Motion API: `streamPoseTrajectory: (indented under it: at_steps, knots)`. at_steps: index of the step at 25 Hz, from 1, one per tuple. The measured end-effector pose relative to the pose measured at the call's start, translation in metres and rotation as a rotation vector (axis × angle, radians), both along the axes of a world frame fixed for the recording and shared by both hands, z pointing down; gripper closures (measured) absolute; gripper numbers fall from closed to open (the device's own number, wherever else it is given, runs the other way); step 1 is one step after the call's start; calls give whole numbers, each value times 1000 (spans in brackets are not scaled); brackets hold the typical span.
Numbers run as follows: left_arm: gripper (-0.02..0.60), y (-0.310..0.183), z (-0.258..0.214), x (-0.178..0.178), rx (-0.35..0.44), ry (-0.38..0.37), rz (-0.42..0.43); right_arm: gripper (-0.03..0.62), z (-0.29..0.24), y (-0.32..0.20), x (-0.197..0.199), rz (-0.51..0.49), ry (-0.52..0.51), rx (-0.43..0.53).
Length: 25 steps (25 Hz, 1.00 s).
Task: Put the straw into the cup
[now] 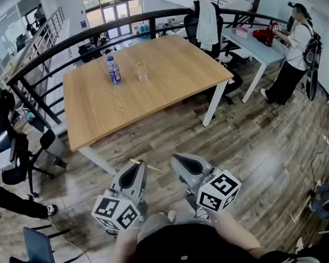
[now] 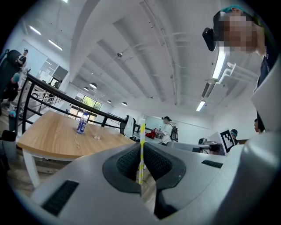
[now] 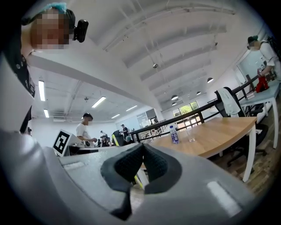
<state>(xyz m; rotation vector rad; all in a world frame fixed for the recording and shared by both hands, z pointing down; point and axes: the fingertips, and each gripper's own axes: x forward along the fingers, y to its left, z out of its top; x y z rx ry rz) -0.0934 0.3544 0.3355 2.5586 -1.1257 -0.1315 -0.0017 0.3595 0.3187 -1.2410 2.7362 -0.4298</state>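
Well short of the table, our left gripper pinches the straw; we should carry it steadily to the cup, with our right gripper closed and empty.

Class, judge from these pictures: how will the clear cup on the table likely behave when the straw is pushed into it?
The cup looks thin, clear and seemingly empty, so it is probably light and apt to tip if nudged. It stands upright on a smooth wooden table, so it may slide, and nothing braces it.
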Motion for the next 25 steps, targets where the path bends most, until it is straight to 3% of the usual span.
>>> streamPoseTrajectory:
  at_steps: [13,19,25]
  knots:
    - [548,-11,18,44,-30,-19,14,595,27,-11,41,-2,3,-56]
    - [548,-42,31,33,-52,-9,-2,595,41,-40,39,19,4,-79]
    - [548,-103,39,21,-70,9,-10,595,48,-100,31,31,10,-88]
